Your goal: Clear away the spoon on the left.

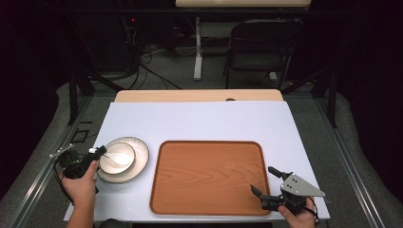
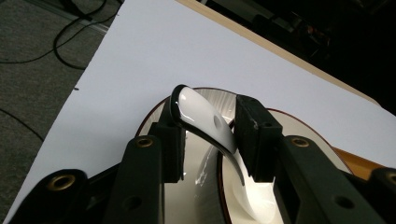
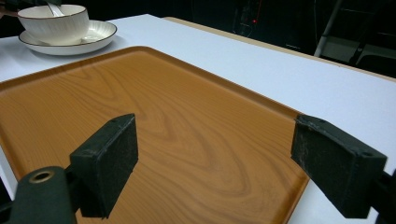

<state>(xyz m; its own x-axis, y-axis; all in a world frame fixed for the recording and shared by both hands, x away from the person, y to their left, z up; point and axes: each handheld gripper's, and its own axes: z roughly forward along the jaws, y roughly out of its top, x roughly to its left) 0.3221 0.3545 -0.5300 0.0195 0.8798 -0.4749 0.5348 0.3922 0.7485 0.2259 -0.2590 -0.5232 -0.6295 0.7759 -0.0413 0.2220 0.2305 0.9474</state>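
Spoon (image 2: 205, 122): white ceramic soup spoon, dark-edged, glossy. Handle end up and tilted, sits between the left tool's (image 2: 208, 135) black pads; the right pad appears to touch it, contact on the other side unclear. Its scoop end is down in the bowl (image 1: 117, 157). Bowl: white with thin dark rim, upright, centred on a matching plate (image 1: 139, 161) at the tabletop's left, just beside the wooden tray.

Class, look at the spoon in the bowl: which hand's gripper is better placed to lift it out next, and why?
Left. The left gripper already has the white spoon handle between its jaws, over the bowl. The right gripper sits open at the tray's far corner, well away.
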